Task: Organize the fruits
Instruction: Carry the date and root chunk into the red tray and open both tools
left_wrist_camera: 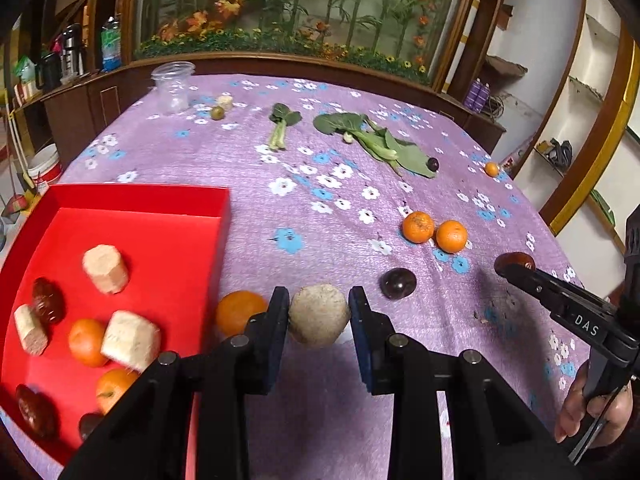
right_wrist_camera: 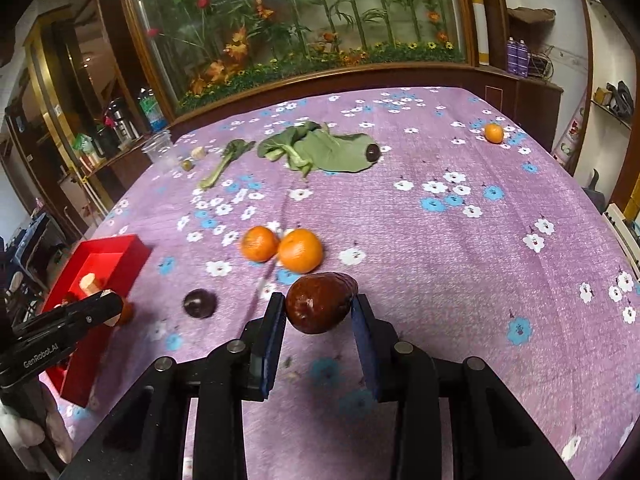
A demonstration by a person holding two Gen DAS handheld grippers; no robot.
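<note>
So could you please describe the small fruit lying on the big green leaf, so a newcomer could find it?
On the purple flowered tablecloth, find the flat green leaves at the far side. On their right edge sits a small, dark purple round fruit, the only fruit touching them.

The counter [left_wrist_camera: 340, 392] carries a red tray [left_wrist_camera: 224, 216] near left, two oranges [left_wrist_camera: 434, 232] right, greens [left_wrist_camera: 380, 140] far.
</note>
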